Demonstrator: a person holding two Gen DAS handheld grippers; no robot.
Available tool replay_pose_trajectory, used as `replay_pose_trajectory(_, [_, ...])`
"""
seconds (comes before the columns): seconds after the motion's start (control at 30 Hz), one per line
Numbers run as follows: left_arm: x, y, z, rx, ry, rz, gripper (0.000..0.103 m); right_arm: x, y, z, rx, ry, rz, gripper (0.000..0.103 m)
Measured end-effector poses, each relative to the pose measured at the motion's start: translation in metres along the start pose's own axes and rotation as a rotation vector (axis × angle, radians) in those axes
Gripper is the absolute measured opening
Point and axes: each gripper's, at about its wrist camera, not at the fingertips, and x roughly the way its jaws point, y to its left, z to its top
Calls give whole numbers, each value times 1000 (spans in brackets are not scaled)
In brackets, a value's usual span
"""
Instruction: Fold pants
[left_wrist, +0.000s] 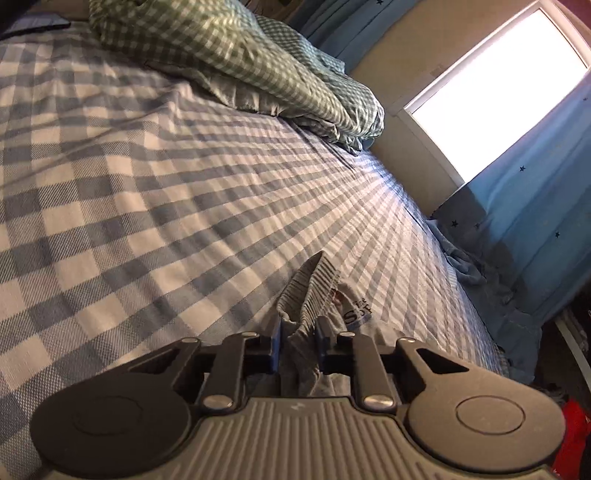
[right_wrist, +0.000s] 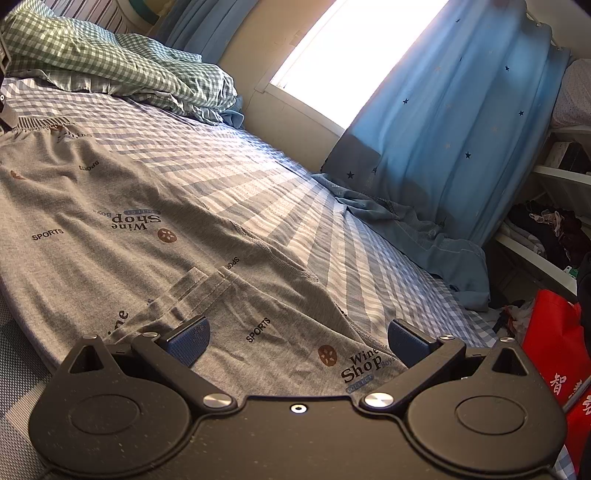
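Two tongs (left_wrist: 298, 334) (left gripping) pants (left_wrist: 301, 295).

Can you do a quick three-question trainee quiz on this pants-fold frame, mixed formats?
1. True or false: the left gripper has the striped waistband of the grey pants bunched between its fingers.
2. Multiple choice: the right gripper is A) clamped on a pants leg, B) open over the pants leg end, C) holding the green checked quilt.
3. Fill in: the pants lie on a blue and white ____ sheet.

Key: 1 true; 2 B; 3 checked.
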Motion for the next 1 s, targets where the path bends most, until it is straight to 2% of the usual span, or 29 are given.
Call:
replay_pose_trajectory(0.2, [-14, -38, 5, 125, -62, -54, 15, -1, -6, 0, 39, 2, 23, 102])
replay_pose_trajectory(0.37, [-27, -80, 7, 247, -93, -103, 15, -19, -25, -2, 136, -47, 25, 102])
replay_pose_trajectory(0.53, [-37, -139, -7, 401, -99, -173, 15, -41, -52, -18, 196, -74, 18, 102])
replay_pose_trajectory(0.73, [-50, -232, -61, 596, -56, -349, 15, -65, -95, -57, 229, -75, -77, 102])
replay_pose_trajectory(0.87, [-55, -285, -115, 723, -1, -477, 15, -83, -127, -88, 235, -59, -158, 102])
replay_pose_trajectory(1.0, [-44, -320, -182, 847, 95, -540, 15, -97, -154, -120, 235, -9, -234, 102])
